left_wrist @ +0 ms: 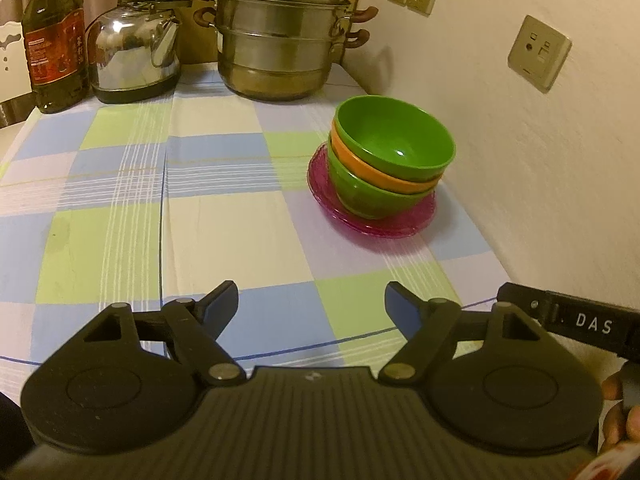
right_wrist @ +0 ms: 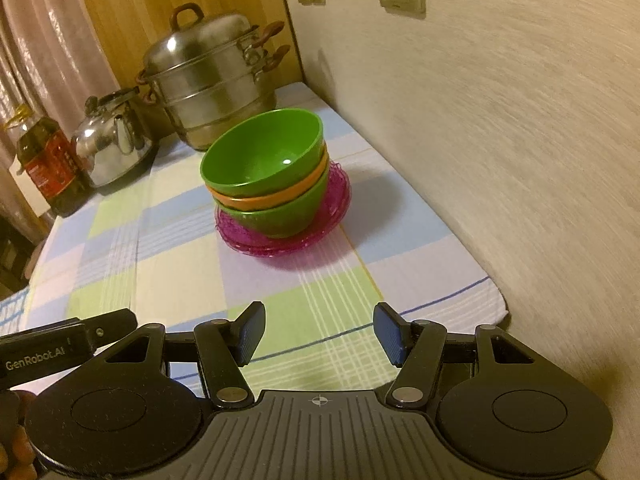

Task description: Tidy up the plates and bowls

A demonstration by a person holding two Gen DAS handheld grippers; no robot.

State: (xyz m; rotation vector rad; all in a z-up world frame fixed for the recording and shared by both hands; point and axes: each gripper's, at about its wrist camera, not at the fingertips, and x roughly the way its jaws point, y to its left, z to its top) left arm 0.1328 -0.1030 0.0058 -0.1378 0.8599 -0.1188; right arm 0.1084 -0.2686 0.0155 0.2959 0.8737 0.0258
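Left claw [left_wrist: 312, 304] and right claw [right_wrist: 320, 334] gape — empty.

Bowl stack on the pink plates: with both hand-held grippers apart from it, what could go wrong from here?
1. The top green bowl sits tilted in the orange bowl, so a nudge could slide it off.
2. The pink plates lie close to the wall, which leaves little room for the right hand-held gripper.

Bench [left_wrist: 240, 232] under checked cloth: pink plates [left_wrist: 372, 220] right by wall; steamer pot [left_wrist: 280, 36], kettle [left_wrist: 136, 48], oil bottle [left_wrist: 54, 40] far edge.
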